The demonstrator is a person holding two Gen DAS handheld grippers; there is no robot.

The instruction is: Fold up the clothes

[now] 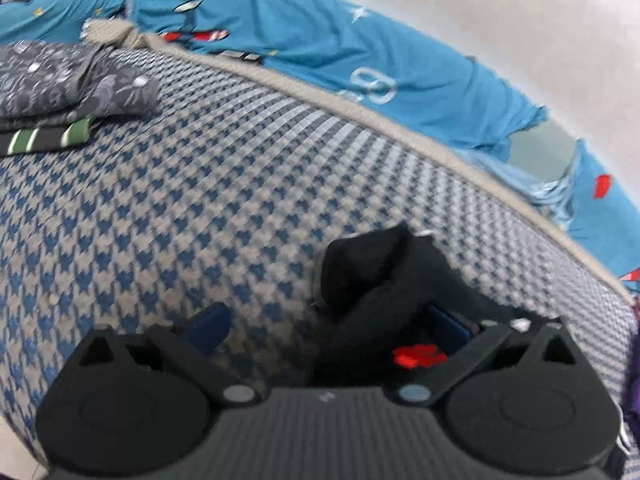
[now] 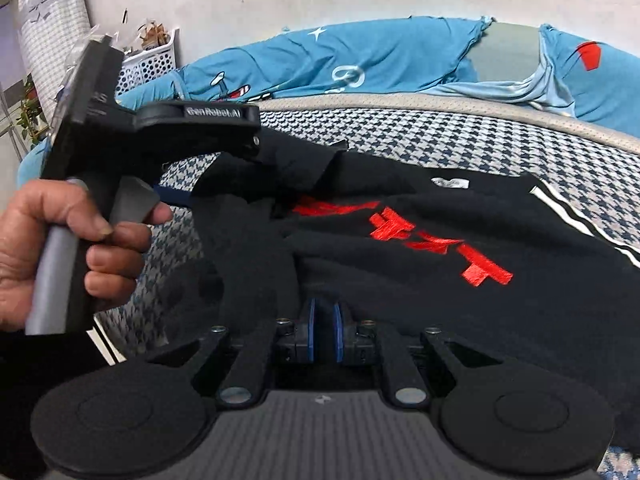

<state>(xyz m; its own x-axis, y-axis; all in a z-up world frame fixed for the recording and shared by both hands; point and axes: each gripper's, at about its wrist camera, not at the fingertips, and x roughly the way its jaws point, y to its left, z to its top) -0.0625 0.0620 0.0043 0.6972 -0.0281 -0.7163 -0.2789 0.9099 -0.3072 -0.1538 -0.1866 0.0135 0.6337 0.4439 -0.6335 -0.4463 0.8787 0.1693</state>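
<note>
Left wrist: left tongs (image 1: pixel 326 322) stand wide apart, black top (image 1: pixel 372 280) bunched against the right pad only, not pinched. Folded clothes (image 1: pixel 72 92) sit far back on the bed (image 1: pixel 240 184).

Right wrist: right tongs (image 2: pixel 325 328) are nearly closed, pinching the top's hem; it lies spread, unfolded. A white basket (image 2: pixel 148 66) stands behind; contents unclear.
</note>
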